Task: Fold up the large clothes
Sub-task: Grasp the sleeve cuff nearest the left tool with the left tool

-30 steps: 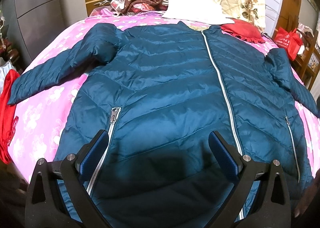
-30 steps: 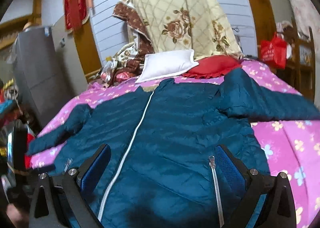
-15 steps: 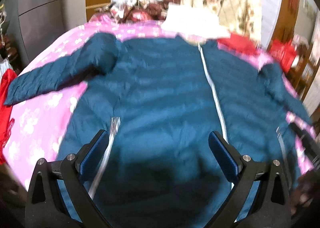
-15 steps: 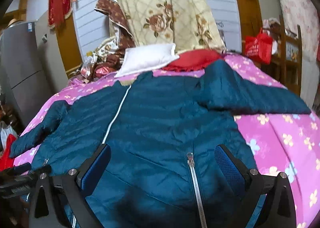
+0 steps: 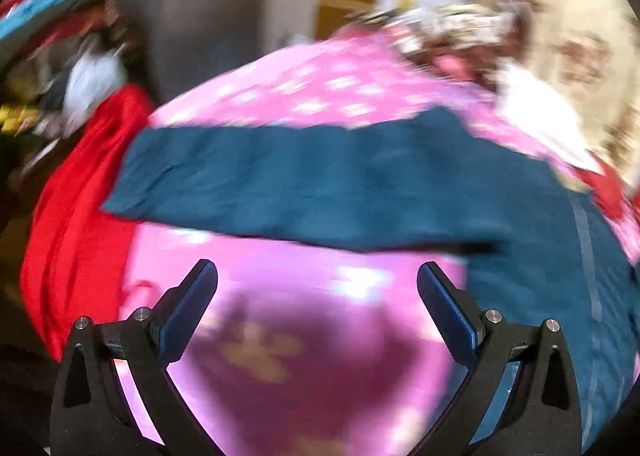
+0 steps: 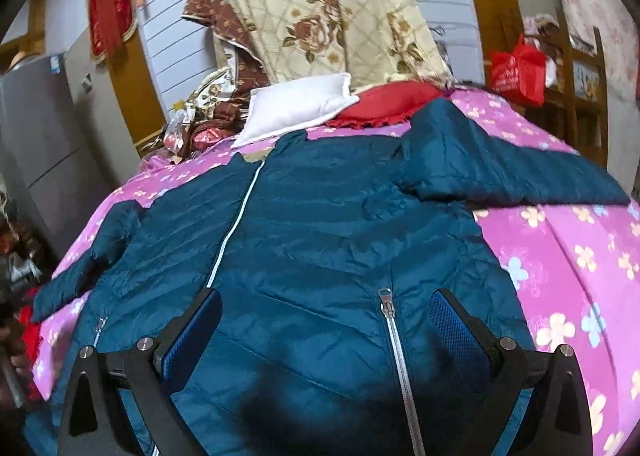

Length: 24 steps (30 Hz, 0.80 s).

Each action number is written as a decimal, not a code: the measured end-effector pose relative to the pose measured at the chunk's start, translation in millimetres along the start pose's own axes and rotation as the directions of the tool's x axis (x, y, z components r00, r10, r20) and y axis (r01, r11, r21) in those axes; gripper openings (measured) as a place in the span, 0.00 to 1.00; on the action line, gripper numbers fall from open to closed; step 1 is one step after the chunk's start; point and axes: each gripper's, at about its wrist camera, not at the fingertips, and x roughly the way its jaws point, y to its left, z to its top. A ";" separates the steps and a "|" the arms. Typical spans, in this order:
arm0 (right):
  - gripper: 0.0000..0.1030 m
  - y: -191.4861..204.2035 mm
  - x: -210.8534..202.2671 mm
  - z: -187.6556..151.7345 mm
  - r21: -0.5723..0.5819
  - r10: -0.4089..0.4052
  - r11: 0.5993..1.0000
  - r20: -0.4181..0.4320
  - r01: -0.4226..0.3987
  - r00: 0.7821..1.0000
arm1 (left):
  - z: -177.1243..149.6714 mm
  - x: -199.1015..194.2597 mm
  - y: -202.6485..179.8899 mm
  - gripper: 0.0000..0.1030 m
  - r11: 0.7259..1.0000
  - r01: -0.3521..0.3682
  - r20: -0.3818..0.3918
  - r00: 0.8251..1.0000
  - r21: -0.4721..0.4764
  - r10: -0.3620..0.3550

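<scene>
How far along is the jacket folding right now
Done: the jacket lies flat on the bed, zipped, both sleeves spread out. In hand: nothing; the left gripper hangs open near the left sleeve, the right gripper open over the hem. Left: every fold, sleeves first.

Teal puffer jackets: 1 (image 6: pixel 320 240)
Jacket sleeves in view: 2, left (image 5: pixel 280 184), right (image 6: pixel 520 172)
Pocket zippers: 2 (image 6: pixel 394 356)
White pillows: 1 (image 6: pixel 296 106)
Red ruffled cushions: 1 (image 6: pixel 384 104)
Red bags: 1 (image 6: pixel 518 74)
Floral quilts: 1 (image 6: pixel 320 16)
</scene>
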 end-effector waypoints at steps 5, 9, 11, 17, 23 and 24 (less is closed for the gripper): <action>1.00 7.2 8.4 -1.1 -0.028 -0.001 1.000 -0.034 0.000 0.999 | 24.2 59.0 75.4 0.98 0.977 -0.142 -0.124 0.985 -0.157 0.123; 1.00 19.2 16.0 -4.6 -0.086 -0.001 0.996 -0.065 -0.005 0.998 | 29.9 82.6 75.2 0.99 0.976 -0.152 -0.164 0.978 -0.155 0.127; 1.00 21.1 18.8 -5.5 -0.096 -0.008 0.995 -0.074 0.001 0.997 | 35.4 87.8 64.0 0.99 0.982 -0.137 -0.154 0.981 -0.132 0.116; 1.00 18.6 24.6 -7.5 -0.086 -0.010 0.996 -0.098 0.001 0.995 | 45.7 92.9 55.7 0.99 0.986 -0.082 -0.086 0.994 -0.146 0.070; 1.00 22.2 28.2 -8.5 -0.099 -0.013 0.995 -0.110 0.002 0.994 | 44.2 88.7 96.2 0.99 0.962 -0.138 -0.035 0.990 -0.237 0.133; 1.00 23.7 28.7 -8.9 -0.106 -0.014 0.994 -0.113 0.002 0.993 | 45.5 89.8 102.9 0.99 0.956 -0.140 -0.039 0.990 -0.256 0.134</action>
